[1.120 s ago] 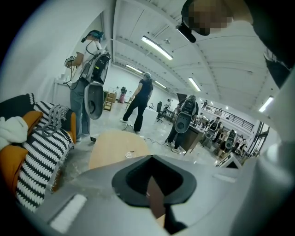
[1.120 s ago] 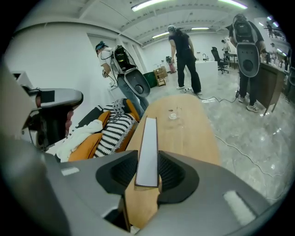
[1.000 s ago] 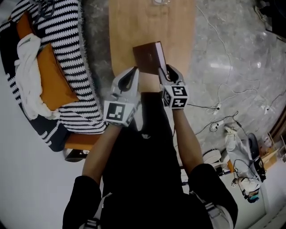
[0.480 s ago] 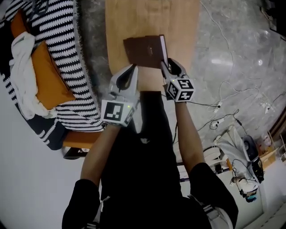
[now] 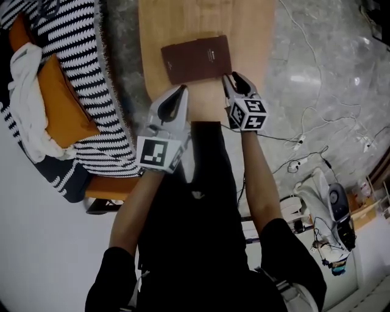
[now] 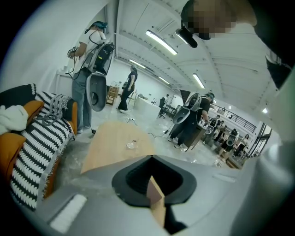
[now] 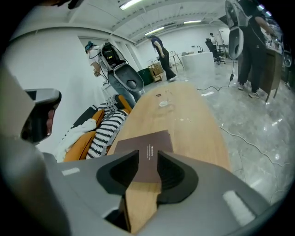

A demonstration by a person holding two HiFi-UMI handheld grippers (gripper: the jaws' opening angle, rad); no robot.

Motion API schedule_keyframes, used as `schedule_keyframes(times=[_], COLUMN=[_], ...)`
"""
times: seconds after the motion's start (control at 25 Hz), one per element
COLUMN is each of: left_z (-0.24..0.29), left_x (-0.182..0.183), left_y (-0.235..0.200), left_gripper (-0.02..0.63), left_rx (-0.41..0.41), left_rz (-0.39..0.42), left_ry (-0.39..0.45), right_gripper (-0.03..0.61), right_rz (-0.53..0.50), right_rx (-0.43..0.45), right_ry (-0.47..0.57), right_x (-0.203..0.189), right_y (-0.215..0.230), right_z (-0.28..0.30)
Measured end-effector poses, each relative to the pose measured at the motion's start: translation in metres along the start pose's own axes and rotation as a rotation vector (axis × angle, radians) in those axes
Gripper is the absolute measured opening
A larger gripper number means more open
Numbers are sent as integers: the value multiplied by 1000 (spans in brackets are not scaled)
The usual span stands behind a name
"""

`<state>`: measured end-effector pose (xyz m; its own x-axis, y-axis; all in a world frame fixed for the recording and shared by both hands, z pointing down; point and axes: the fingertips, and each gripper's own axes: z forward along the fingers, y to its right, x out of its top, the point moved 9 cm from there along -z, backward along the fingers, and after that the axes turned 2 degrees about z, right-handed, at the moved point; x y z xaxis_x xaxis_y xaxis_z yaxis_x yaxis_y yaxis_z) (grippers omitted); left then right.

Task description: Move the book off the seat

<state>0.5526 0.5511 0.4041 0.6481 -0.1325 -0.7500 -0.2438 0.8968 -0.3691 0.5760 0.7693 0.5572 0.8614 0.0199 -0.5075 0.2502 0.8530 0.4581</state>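
Observation:
The dark brown book lies flat on the near end of the wooden table. My right gripper hangs at the book's near right corner. In the right gripper view the book shows through the gap of my right gripper. Its jaws have just been closing, but the pads stand apart and do not press the book. My left gripper hovers just left of the book's near edge, with its tips together and nothing in them. In its own view my left gripper shows only a sliver of wood.
A seat draped with a black-and-white striped blanket stands left of the table, with an orange cushion and a white cloth. A small glass dish sits further along the table. Cables trail over the marble floor at right. People stand in the background.
The book has gone from tilted up in my right gripper to lying flat on the table. Both grippers have sunk towards the tabletop.

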Motion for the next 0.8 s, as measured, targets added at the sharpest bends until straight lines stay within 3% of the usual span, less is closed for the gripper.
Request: schedule_keyframes(times=[0.2,0.28,0.32,0.8], left_z=[1,0,-1,-23], left_x=[-3,-3,-2,16], left_y=[-1,0,0,12], left_gripper=[0,0,0,0], left_rx=[12,12,9,-22], left_rz=[-5,-1,6,55], left_ry=[4,10,15,92], right_gripper=[127,22,14,9], right_rz=[0,-5,-3,-30], right_rx=[-45,-89,-102,-131], right_ry=[-14,-11,-13,21], right_x=[-5,-4,-3,14], right_y=[2,1,0,-40], right_z=[0,-4,-6,-40])
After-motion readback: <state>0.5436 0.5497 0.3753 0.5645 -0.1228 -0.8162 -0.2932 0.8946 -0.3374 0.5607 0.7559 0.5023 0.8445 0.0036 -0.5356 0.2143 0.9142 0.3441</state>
